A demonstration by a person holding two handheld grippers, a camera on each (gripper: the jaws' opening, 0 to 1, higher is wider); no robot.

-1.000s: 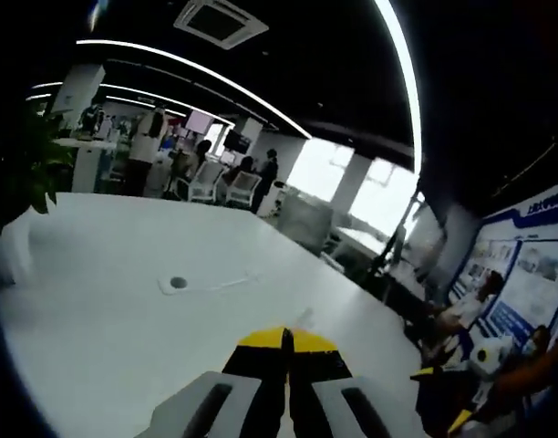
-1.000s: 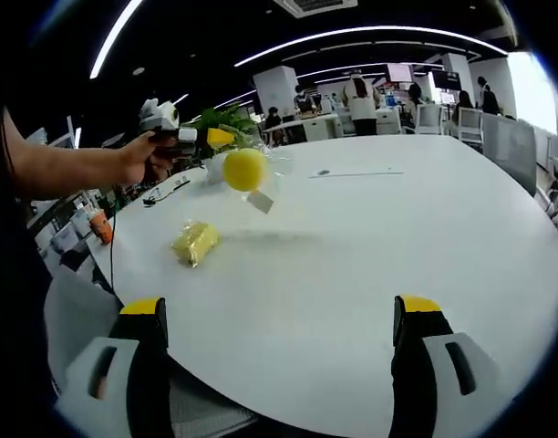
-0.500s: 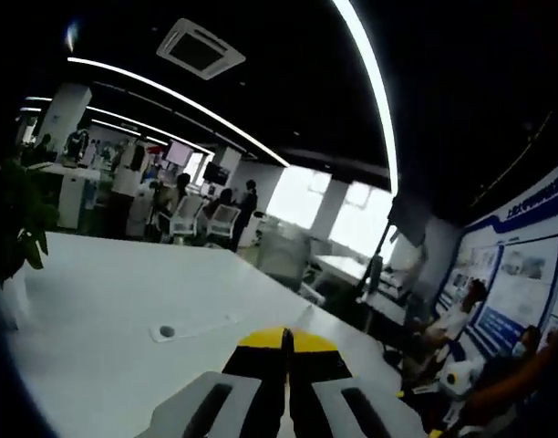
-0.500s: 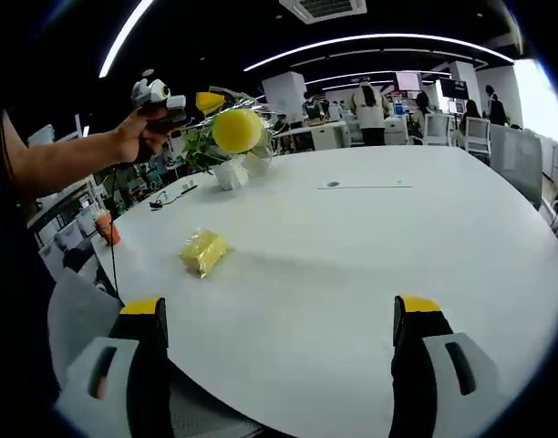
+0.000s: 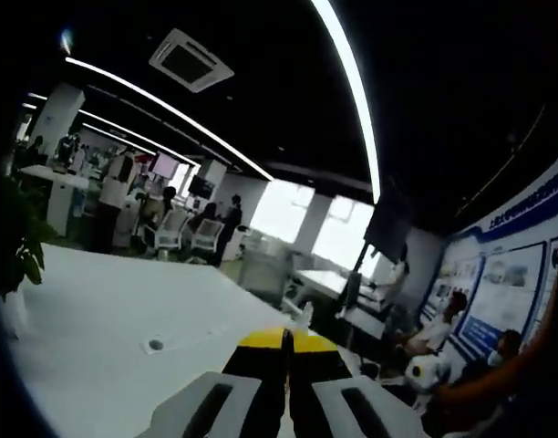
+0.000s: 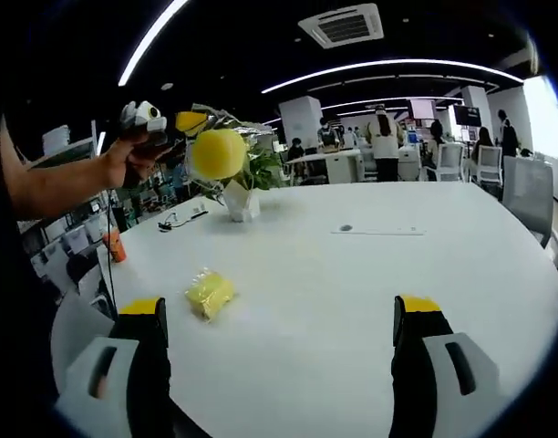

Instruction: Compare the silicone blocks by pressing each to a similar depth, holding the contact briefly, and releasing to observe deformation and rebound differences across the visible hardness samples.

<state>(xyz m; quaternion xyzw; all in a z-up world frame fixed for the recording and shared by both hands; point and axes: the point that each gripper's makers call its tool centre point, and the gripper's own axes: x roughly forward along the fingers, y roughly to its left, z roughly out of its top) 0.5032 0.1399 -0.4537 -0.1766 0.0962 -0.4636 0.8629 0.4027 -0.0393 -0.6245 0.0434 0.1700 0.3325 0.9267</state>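
white table (image 6: 352, 301) | right gripper (image 6: 279, 351) jaws wide apart, empty | left gripper (image 6: 183, 123) far left, raised, clamped on round yellow sample (image 6: 217, 153) | yellow block (image 6: 209, 294) lies near-left on table; looks soft, light: press its flat top

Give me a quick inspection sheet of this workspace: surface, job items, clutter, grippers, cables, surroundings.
Surface: large white table, mostly bare, small round port near its middle.
Job's things: round yellow sample in clear wrap held up in the air; yellow wrapped block lying on the table.
Clutter: potted green plant, small orange object at the table edge.
Grippers: left gripper shut, holding the round sample's wrap; right gripper open, holding nothing.
Cables: dark cable near the plant.
Surroundings: open office, desks, people, ceiling light strips.
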